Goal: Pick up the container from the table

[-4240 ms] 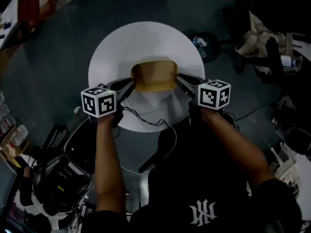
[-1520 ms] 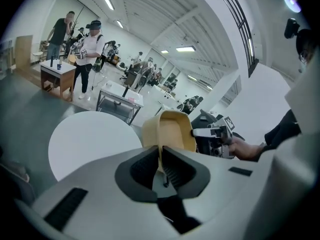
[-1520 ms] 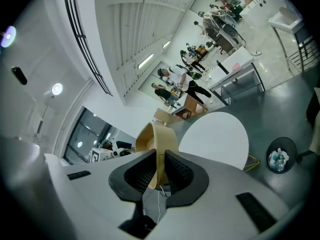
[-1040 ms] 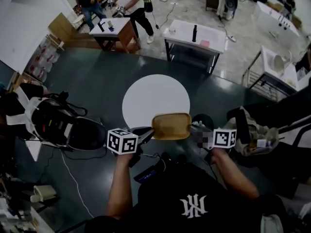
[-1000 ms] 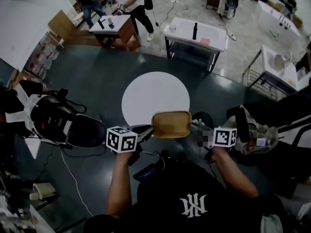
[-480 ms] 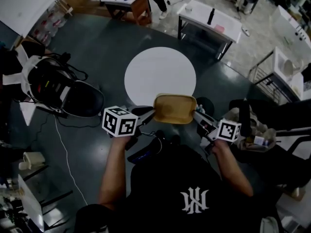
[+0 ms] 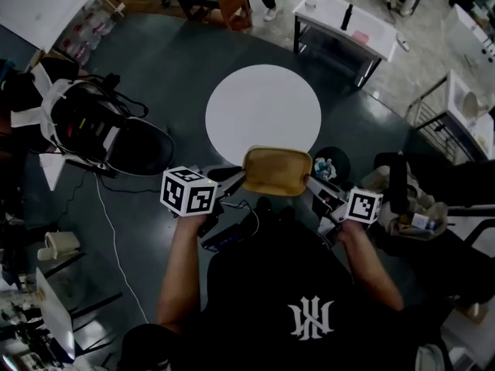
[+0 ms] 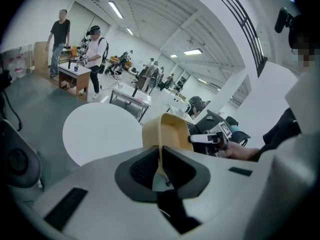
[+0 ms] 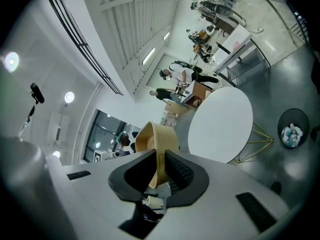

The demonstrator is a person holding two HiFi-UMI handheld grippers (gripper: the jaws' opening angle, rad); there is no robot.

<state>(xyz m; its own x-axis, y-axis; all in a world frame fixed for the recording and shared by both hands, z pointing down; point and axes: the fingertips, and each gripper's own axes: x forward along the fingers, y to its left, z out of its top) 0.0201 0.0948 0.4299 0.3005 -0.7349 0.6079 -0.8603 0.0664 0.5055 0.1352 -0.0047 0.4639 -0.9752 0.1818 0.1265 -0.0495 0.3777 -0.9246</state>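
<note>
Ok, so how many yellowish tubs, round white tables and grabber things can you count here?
Container: 1
Round white table: 1
Grippers: 2, the left gripper and the right gripper, each shut on the tub's rim
Total: 4

My head camera looks steeply down from above my shoulders onto my left tool (image 7: 238, 178), my right tool (image 7: 311, 182) and the round worktop (image 7: 263, 103) beyond. Each tool's camera sits close behind its jaws, facing along them. All three views share the worktop and the container (image 7: 277, 170).
</note>
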